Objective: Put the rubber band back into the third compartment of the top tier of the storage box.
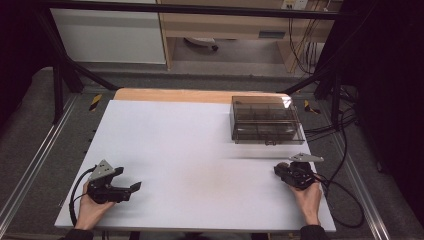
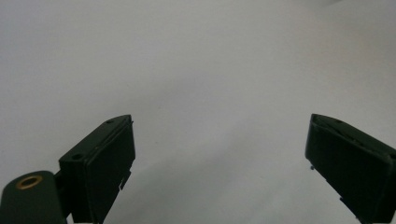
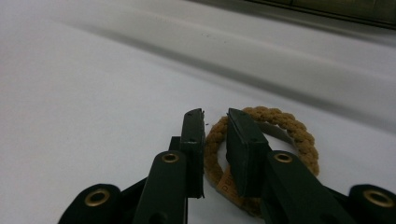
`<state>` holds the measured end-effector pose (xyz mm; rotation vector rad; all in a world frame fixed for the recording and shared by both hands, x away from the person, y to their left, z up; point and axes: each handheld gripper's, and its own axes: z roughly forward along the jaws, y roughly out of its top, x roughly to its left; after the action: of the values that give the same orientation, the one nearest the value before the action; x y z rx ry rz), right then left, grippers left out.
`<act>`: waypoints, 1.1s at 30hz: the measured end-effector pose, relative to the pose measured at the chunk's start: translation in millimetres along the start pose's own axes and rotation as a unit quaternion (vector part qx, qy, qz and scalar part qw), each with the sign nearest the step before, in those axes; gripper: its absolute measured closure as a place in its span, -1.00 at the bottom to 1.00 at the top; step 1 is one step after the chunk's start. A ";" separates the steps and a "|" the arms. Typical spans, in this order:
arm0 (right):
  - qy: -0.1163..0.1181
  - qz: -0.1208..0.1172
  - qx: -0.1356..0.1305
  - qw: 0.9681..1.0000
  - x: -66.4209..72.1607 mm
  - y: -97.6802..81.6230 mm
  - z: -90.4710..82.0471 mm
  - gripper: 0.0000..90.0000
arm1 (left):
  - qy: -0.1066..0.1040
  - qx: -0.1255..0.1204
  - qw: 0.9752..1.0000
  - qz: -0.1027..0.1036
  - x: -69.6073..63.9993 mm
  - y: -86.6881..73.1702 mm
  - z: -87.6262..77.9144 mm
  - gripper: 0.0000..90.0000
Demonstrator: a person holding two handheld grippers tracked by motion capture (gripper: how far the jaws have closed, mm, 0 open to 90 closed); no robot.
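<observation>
On the white table (image 1: 200, 150), the left tool (image 1: 131, 191) sits near the front left corner in the person's left hand (image 1: 90, 210), its 2 jaws spread wide over bare surface with nothing between them. The right tool (image 3: 215, 122), held by the right hand (image 1: 309, 197) near the front right edge, has its jaws drawn narrow across 1 side of a tan braided rope ring (image 3: 289, 128) lying flat on the table, a small tag at its near edge. A smoky transparent compartment box (image 1: 266, 120) stands closed at the far right of the table, well apart from both tools.
</observation>
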<state>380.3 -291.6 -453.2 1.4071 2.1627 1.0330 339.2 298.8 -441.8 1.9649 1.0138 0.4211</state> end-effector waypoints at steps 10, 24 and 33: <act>-0.008 -0.003 0.008 1.000 2.8 0.8 -0.4 0.81 | 0.000 0.000 1.000 0.000 0.3 0.0 -0.1 -0.82; -0.004 -0.006 0.018 1.000 4.2 2.8 -2.7 0.91 | 0.000 -0.001 1.000 0.000 0.3 0.1 -0.5 -0.82; 0.000 -0.010 0.014 1.000 5.9 5.8 -7.6 0.93 | 0.001 -0.002 1.000 -0.001 0.6 0.1 -0.7 -0.82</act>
<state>376.5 -287.8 -443.4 1.3945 2.1956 0.9997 339.1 299.6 -441.3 1.9599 1.0149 0.4238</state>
